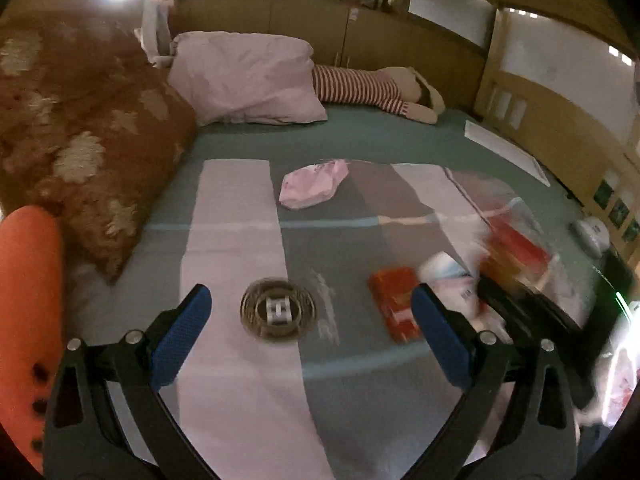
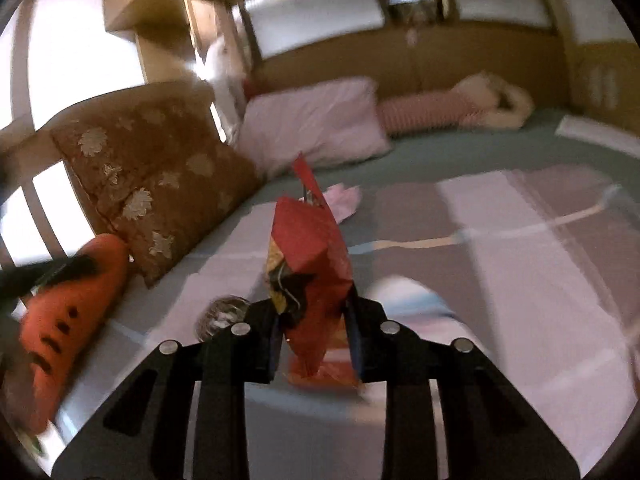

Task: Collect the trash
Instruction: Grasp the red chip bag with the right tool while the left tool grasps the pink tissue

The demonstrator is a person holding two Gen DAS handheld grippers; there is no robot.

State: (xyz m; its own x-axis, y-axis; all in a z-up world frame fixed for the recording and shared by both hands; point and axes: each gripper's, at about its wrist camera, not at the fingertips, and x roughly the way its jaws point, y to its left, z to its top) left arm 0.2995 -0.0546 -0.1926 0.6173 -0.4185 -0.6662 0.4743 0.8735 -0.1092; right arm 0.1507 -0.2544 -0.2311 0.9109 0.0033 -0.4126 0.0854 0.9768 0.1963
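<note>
Right claw (image 2: 314, 340): clamped on a red wrapper (image 2: 310, 264), light, crinkly; pinch it mid-body.
Left claw (image 1: 312, 328): open over the bed (image 1: 240, 240), near a round tin (image 1: 277, 310).

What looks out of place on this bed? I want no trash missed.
Litter lies on the bedspread: a round metal lid, a flat red packet and a crumpled pink cloth farther back. The right gripper is shut on a crumpled red wrapper, lifted. The left gripper is open, empty.

Wrist cameras low, sharing bed (image 1: 360, 136)
</note>
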